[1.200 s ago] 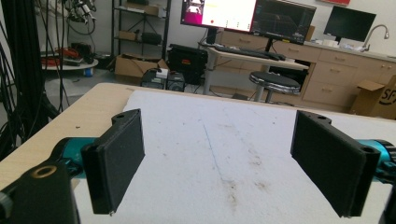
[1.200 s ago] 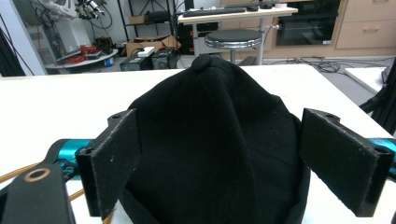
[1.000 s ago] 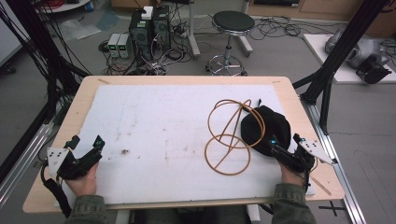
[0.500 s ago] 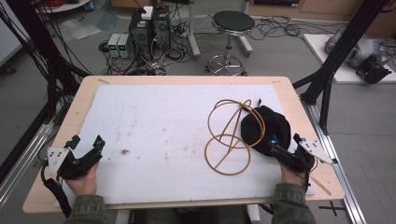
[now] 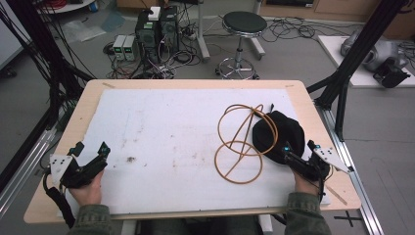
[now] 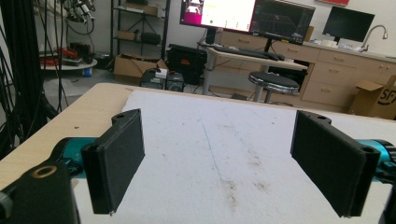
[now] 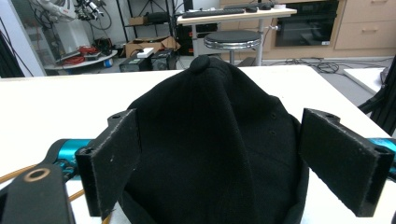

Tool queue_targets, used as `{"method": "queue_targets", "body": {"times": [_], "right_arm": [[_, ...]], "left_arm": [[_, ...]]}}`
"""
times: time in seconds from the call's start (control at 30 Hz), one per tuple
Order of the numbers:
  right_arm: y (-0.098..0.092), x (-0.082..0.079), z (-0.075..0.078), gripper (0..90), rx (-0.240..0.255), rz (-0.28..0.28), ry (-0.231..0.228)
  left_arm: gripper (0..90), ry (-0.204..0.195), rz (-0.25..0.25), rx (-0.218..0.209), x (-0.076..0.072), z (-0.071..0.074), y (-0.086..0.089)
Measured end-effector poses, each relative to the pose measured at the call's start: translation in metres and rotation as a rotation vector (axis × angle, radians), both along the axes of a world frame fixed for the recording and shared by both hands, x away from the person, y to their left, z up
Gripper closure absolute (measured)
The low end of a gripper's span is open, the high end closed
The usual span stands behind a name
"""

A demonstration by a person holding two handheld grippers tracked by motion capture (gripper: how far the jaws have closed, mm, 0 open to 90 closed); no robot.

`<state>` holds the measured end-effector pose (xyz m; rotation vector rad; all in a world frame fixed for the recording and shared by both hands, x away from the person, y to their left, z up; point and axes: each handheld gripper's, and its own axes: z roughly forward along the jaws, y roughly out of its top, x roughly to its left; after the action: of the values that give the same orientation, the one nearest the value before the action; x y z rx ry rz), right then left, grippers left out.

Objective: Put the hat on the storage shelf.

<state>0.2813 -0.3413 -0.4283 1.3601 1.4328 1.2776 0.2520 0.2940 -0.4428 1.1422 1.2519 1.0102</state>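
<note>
- Cap (image 5: 279, 134), black, lies on white mat (image 5: 171, 127) at right of high view, centre-right of frame; in right gripper view it sits at centre (image 7: 210, 140), button on top pointing away from camera.
- Right gripper (image 5: 299, 152) at cap's near edge, lower right of high view; jaws spread wide, one on each side of cap's rim in its own view, not pinching it. Can't tell if pads touch fabric.
- Wire frame (image 5: 242, 142), tan hoops w/ crossing rods, lies just left of cap; one hoop overlaps cap's left edge. Bit of tan wire at lower left of right gripper view (image 7: 14, 177).
- Left gripper (image 5: 90, 151) at lower left of high view, well apart from cap; jaws released, wide gap, nothing between them, just stained mat seen thru gap in left gripper view (image 6: 219, 154).
- Table (image 5: 88, 105): wooden edge shows round mat.
- Stool (image 5: 243, 24) on floor beyond table, upper centre of high view; PC boxes (image 5: 156, 27) w/ cables to its left.
</note>
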Motion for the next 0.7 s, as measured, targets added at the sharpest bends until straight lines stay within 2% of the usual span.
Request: {"method": "queue_targets", "body": {"times": [0.27, 0.4, 0.57, 0.7], "right_arm": [[-0.0003, -0.0009, 0.0009, 12.6, -0.002, -0.006, -0.006], [0.0009, -0.0002, 0.0015, 12.6, -0.028, -0.002, -0.009], [0.0018, 0.0027, 0.0033, 12.6, -0.026, 0.0, -0.014], [0.0033, 0.0075, 0.0049, 12.5, -0.048, 0.009, -0.008]], "left_arm": [[17.6, 0.0, 0.002, 0.001, -0.0003, 0.0001, 0.0003], [17.6, -0.001, -0.001, 0.001, 0.0, 0.0, 0.0001], [17.6, 0.0, -0.004, 0.001, 0.001, -0.0003, -0.0005], [17.6, 0.004, -0.011, 0.008, 0.0019, -0.0005, -0.0021]]}}
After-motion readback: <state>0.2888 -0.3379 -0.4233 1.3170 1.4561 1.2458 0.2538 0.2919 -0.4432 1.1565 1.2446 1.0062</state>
